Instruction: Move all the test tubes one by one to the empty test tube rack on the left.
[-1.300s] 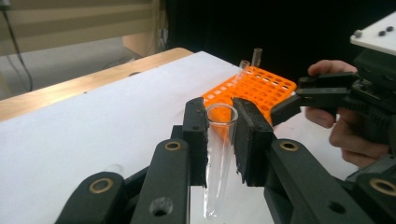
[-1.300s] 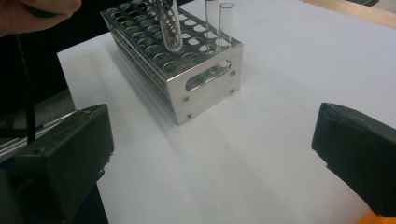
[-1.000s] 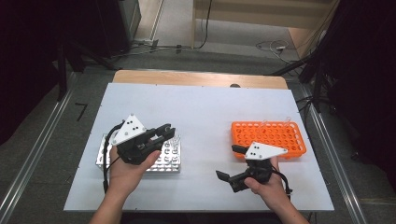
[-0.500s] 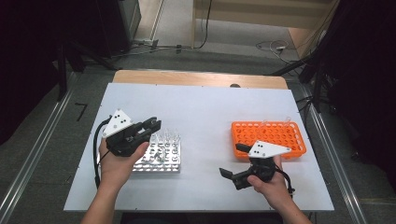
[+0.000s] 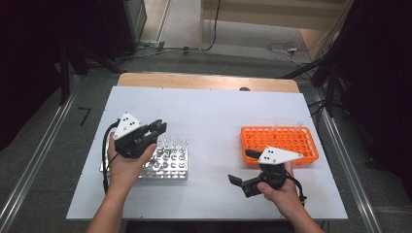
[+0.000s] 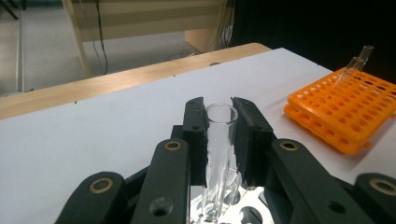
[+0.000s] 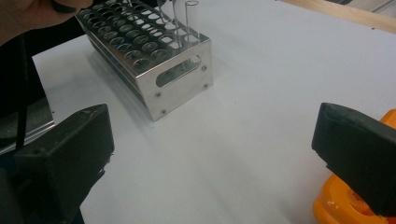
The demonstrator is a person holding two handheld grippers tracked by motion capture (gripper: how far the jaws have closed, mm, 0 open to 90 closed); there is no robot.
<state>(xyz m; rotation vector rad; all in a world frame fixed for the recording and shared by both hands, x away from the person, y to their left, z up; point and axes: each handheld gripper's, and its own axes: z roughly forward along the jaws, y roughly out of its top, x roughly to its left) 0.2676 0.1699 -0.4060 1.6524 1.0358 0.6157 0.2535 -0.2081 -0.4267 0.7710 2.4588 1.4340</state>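
Note:
My left gripper (image 5: 158,128) is shut on a clear glass test tube (image 6: 218,154), which stands upright between the jaws. The tube's lower end is down at the holes of the metal rack (image 5: 167,164), above the rack's far left part. Several more clear tubes (image 7: 187,21) stand in the metal rack (image 7: 177,77) at its far side. My right gripper (image 5: 243,167) is held low over the table near the front edge, open wide with nothing between its fingers. It points left, between the two racks.
An orange plastic rack (image 5: 282,141) lies at the right, just beyond the right hand, with two slanting tubes (image 6: 356,65) at its far edge. White tabletop (image 5: 218,116) lies between the racks and behind them. A wooden strip (image 5: 204,81) borders the far edge.
The left hand has carried its gripper a little to the left and farther back over the metal rack, with the tube still in it. The right hand has stayed put.

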